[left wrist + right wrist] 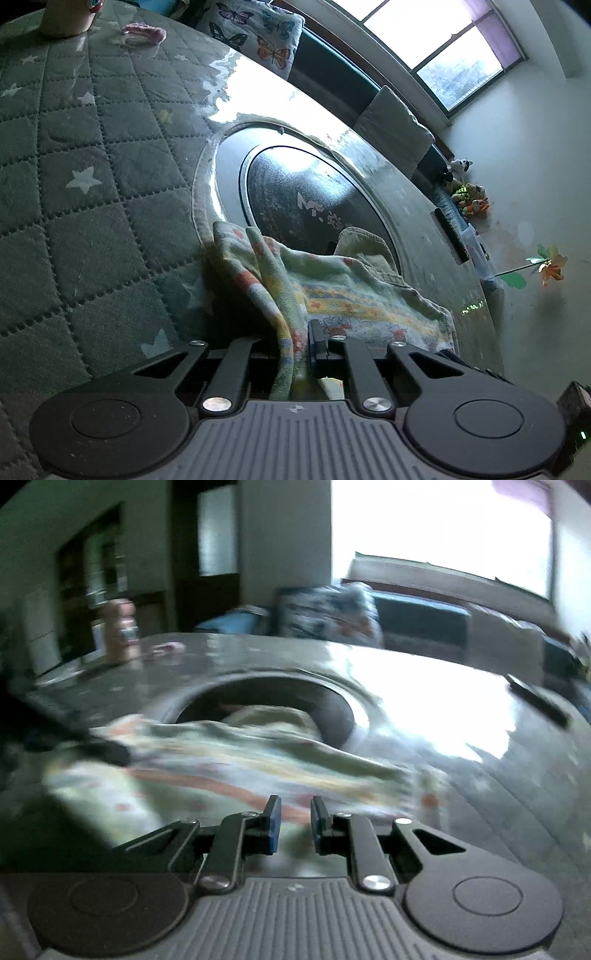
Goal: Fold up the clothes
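Floral cloth (332,295) bunched on the quilted surface (74,184) beside a round inset, one fold pinched in the left hand-held gripper (295,350); stretched crosswise just ahead of the right hand-held gripper (294,823), jaws parted, empty.

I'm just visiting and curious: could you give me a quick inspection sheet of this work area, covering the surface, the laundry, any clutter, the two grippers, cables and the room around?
Surface: quilted green table cover with stars under a glossy clear sheet; round dark inset in the middle.
Job's things: floral towel, rumpled, partly over the inset.
Clutter: cup and small pink item at the far edge.
Grippers: left gripper shut on the towel's edge; right gripper open, just before the towel, view blurred.
Cables: nothing seen.
Surroundings: window, butterfly cushion, soft toys, paper pinwheel.
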